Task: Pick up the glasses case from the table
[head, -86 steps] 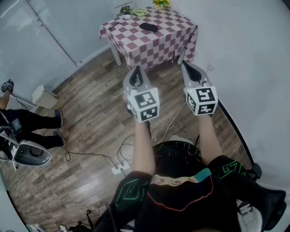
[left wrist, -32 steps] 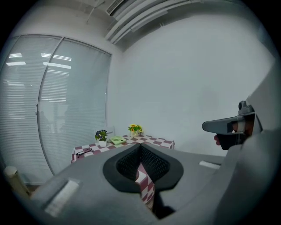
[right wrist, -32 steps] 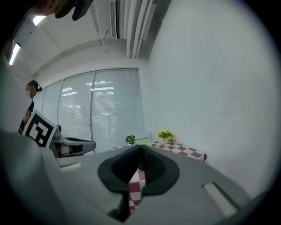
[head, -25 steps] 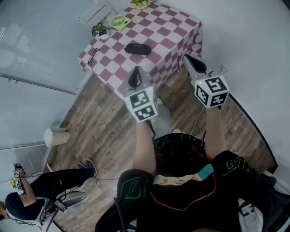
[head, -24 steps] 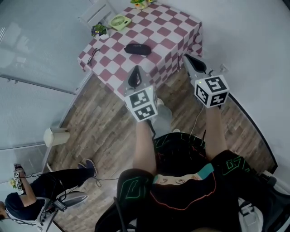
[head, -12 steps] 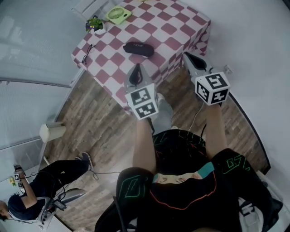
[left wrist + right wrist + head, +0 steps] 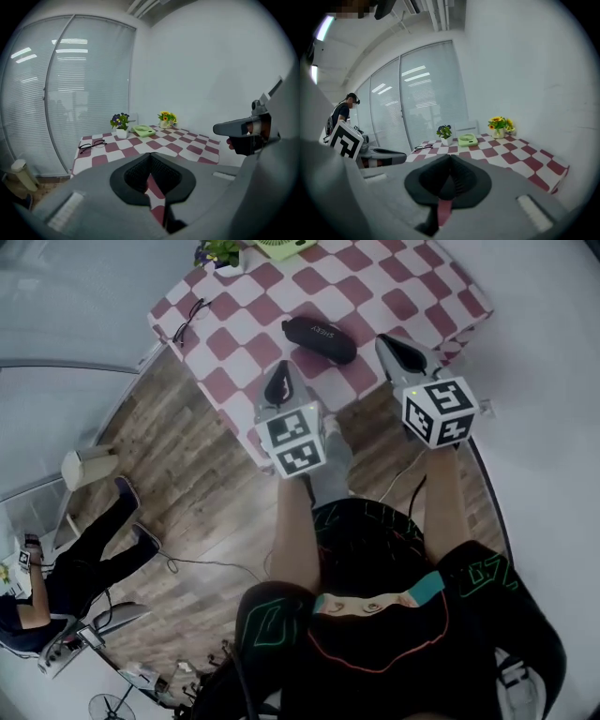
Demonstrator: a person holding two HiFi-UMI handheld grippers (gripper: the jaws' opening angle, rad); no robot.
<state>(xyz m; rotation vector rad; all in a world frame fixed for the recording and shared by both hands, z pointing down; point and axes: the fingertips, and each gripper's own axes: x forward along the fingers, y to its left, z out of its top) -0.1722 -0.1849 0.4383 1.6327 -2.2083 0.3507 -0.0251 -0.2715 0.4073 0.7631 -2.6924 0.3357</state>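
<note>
The black glasses case (image 7: 319, 338) lies on the table (image 7: 230, 352), which wears a red-and-white checked cloth. My left gripper (image 7: 283, 368) hangs over the table's near edge, just short of the case and a little to its left; its jaws meet at the tips with nothing between them. My right gripper (image 7: 383, 341) is shut and empty, close to the case's right end. In both gripper views the jaws (image 7: 150, 157) (image 7: 450, 159) block the case. The left gripper view also shows the right gripper (image 7: 243, 129) from the side.
Folded glasses (image 7: 187, 315) lie at the table's left edge. A potted plant (image 7: 121, 124), a green fan (image 7: 143, 131) and yellow flowers (image 7: 166, 118) stand at the far side. A white wall runs along the right. A seated person (image 7: 66, 568), a bin (image 7: 80, 465) and floor cables (image 7: 202, 563) are at the left.
Both grippers have moved forward and lower, from above the floor to over the table's near edge. The table and case now appear nearer and larger.
</note>
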